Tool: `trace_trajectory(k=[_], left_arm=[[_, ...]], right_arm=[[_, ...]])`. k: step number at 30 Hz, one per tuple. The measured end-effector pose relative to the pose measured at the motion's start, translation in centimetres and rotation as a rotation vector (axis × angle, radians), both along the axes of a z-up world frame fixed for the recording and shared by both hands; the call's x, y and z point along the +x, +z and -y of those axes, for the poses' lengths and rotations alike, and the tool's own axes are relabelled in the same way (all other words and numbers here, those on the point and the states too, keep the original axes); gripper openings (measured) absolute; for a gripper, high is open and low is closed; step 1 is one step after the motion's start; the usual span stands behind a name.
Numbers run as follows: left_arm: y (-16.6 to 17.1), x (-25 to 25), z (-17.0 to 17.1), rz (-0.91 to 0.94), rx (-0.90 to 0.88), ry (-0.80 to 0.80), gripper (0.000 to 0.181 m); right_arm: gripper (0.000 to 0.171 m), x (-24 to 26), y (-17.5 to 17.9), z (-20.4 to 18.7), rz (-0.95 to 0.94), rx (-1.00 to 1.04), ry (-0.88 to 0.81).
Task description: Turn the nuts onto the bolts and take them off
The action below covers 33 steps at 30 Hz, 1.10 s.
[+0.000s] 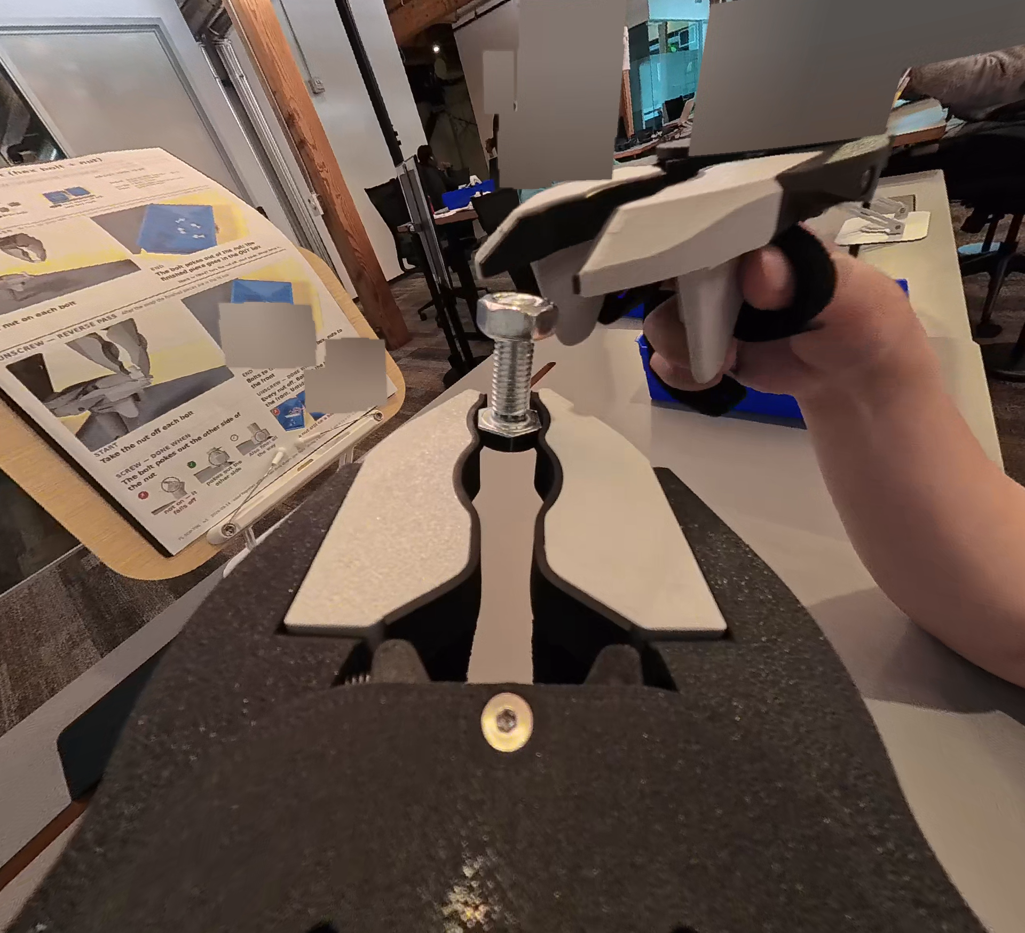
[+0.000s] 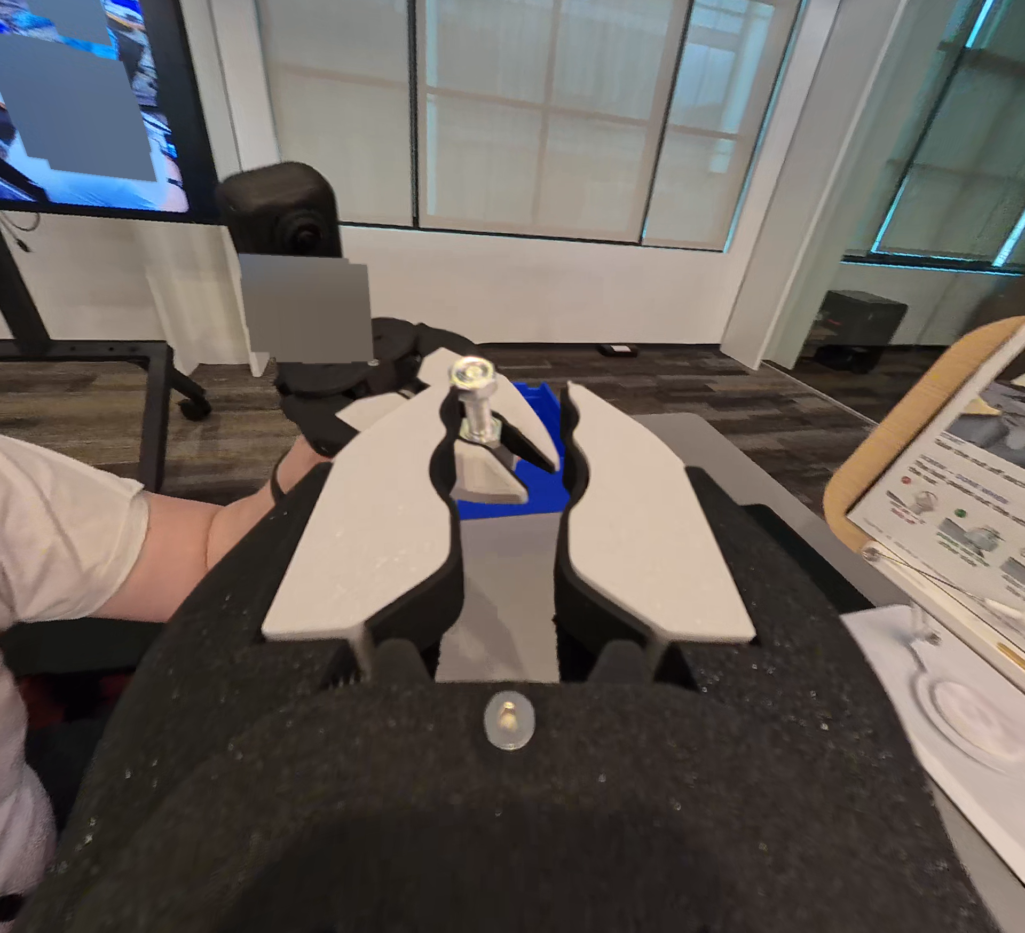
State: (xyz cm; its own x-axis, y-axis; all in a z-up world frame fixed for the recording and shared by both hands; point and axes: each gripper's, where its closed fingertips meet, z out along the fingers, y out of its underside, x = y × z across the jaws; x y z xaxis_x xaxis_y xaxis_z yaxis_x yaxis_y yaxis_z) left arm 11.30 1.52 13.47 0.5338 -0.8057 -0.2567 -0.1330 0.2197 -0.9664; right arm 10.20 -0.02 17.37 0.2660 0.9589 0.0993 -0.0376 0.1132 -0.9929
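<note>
A: What does the left gripper (image 1: 507,415) have?

B: Its fingers are drawn in close at the tips, pinching the nut (image 1: 508,421) between them. The bolt (image 1: 513,352) stands upright out of that nut, head up, thread bare between head and nut.

A: And the right gripper (image 1: 532,291)?

B: In the left wrist view it comes in from the right, held in a hand (image 1: 821,329), fingers spread. One tip sits just beside the bolt head; I cannot tell if it touches. It holds nothing.

A: Does its own camera agree?

B: Yes. The right gripper (image 2: 507,418) shows a wide gap between its two fingers, and the bolt (image 2: 477,402) sits near the left finger's tip, not clamped. The nut (image 2: 480,430) is at the bolt's lower end, caught in the left gripper (image 2: 488,449), which reaches in from the far side.

A: What lies around them?

B: A grey table (image 1: 693,463) below, a blue bin (image 1: 776,404) on it behind the hand, and an instruction sheet (image 1: 138,324) on a wooden stand to the left. The bin (image 2: 532,485) also shows through the right gripper's gap.
</note>
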Motion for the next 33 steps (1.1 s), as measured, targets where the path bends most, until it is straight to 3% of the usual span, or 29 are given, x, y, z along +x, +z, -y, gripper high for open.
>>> trace_trajectory(k=[33], left_arm=[[0.2,0.0,0.2,-0.001,0.005,-0.002,0.014]], right_arm=[[0.038,-0.7,-0.8,-0.3,0.066,0.025,-0.058]])
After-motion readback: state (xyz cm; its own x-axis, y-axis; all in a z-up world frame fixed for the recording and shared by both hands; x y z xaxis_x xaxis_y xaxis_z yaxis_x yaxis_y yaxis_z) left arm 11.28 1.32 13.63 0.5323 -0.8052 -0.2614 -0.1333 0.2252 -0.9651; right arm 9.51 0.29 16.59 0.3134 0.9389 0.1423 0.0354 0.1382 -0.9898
